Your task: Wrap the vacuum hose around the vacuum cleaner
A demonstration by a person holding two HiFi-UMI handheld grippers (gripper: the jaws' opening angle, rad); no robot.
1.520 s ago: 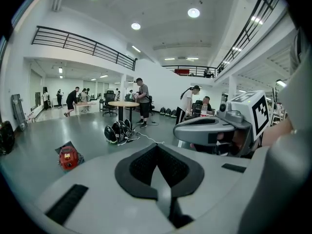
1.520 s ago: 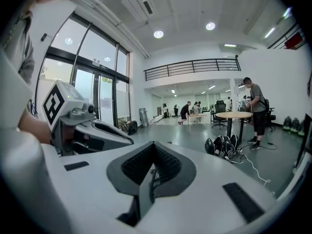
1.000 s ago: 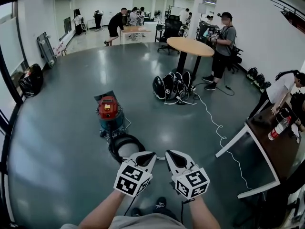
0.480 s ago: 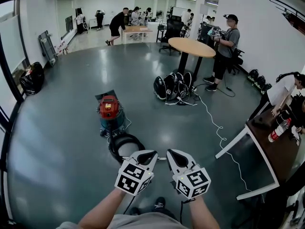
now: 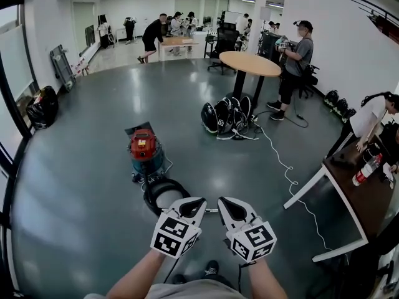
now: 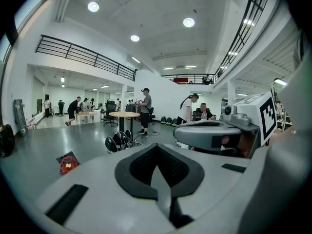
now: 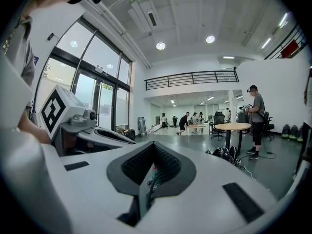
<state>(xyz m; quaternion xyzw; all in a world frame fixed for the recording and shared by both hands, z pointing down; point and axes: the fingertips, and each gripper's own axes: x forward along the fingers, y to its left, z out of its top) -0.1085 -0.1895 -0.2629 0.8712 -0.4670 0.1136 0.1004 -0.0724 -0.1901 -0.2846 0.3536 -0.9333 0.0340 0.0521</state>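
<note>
On glossy grey floor [image 5: 81, 185], vacuum cleaner [image 5: 144, 151] beside coiled hose [image 5: 163, 192]; left gripper [image 5: 199, 201], right gripper [image 5: 221, 200]: fingers [image 5: 235, 209] together.

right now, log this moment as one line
left gripper: shut, empty | right gripper: shut, empty | vacuum hose: coiled on floor by vacuum cleaner, not wrapped | grippers: side by side, near hose

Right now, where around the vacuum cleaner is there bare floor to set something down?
Bare floor lies left of the vacuum cleaner, out to the black bag, and between it and the black gear pile. Crowded: the coiled hose on its near side, and the white cable by the dark table.
</note>
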